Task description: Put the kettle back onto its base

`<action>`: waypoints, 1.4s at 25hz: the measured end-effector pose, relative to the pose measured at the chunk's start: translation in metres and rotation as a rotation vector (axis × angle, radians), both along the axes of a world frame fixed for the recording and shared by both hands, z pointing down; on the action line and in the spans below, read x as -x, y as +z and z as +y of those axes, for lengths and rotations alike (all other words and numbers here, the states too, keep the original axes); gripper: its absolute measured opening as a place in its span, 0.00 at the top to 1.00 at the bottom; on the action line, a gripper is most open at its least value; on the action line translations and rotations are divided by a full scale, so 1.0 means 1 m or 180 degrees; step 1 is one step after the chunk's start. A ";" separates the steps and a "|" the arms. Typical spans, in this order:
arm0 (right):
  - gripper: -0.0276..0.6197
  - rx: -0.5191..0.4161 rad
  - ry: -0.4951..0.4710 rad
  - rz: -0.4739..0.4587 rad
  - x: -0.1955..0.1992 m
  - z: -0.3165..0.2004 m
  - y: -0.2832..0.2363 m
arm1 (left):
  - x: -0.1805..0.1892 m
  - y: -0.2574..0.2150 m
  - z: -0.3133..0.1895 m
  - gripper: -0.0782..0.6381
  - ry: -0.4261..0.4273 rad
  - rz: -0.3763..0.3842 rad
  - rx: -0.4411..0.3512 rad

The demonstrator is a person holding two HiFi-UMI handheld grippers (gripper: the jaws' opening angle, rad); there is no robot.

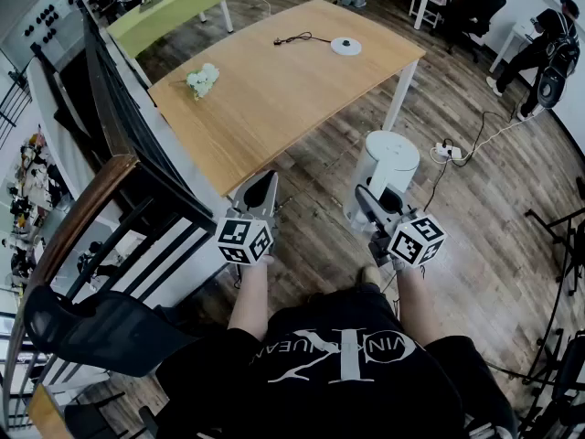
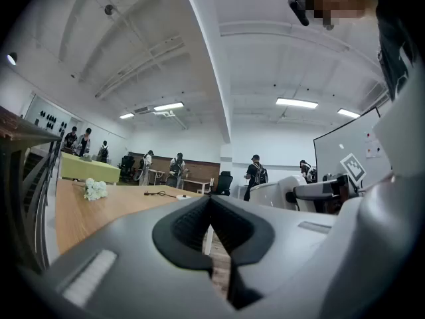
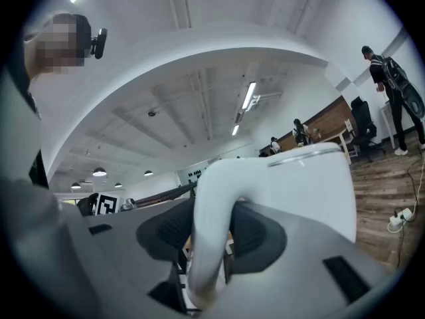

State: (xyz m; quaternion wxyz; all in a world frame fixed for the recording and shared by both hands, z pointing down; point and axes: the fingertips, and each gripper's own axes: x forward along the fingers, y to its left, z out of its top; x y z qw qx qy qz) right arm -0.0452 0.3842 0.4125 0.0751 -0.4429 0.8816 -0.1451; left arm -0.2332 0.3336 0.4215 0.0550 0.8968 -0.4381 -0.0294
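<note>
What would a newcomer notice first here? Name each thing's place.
The white kettle, gripped by its handle in the right gripper, is held over the wooden floor beside the table. Its round white base lies at the table's far end. The left gripper is shut and empty.

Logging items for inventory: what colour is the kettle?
White; the kettle shows best in the right gripper view.

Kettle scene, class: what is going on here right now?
A person holds a claw in each hand. The right claw is shut on the handle of the white kettle, holding it beside the wooden table. The left claw is shut and empty. The round base sits at the table's far end; the kettle is not yet on it.
</note>
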 end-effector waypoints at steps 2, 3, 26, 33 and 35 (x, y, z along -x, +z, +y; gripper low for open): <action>0.72 0.0004 0.0003 -0.0008 -0.001 0.003 -0.002 | -0.001 -0.001 0.003 0.88 0.0008 0.0001 0.0015; 0.72 0.0003 0.0003 -0.0012 -0.001 0.004 -0.003 | -0.001 -0.002 0.004 0.88 0.0010 0.0000 0.0016; 0.72 0.0025 -0.0060 0.0058 -0.013 -0.049 0.002 | -0.014 0.019 -0.052 0.88 0.0012 0.0073 0.0169; 0.72 0.0067 -0.0090 -0.0041 -0.032 -0.103 -0.002 | -0.039 0.014 -0.113 0.88 0.0038 0.0055 0.0213; 0.72 0.0085 -0.0100 -0.0035 -0.039 -0.120 0.000 | -0.048 0.014 -0.131 0.88 0.0044 0.0037 0.0216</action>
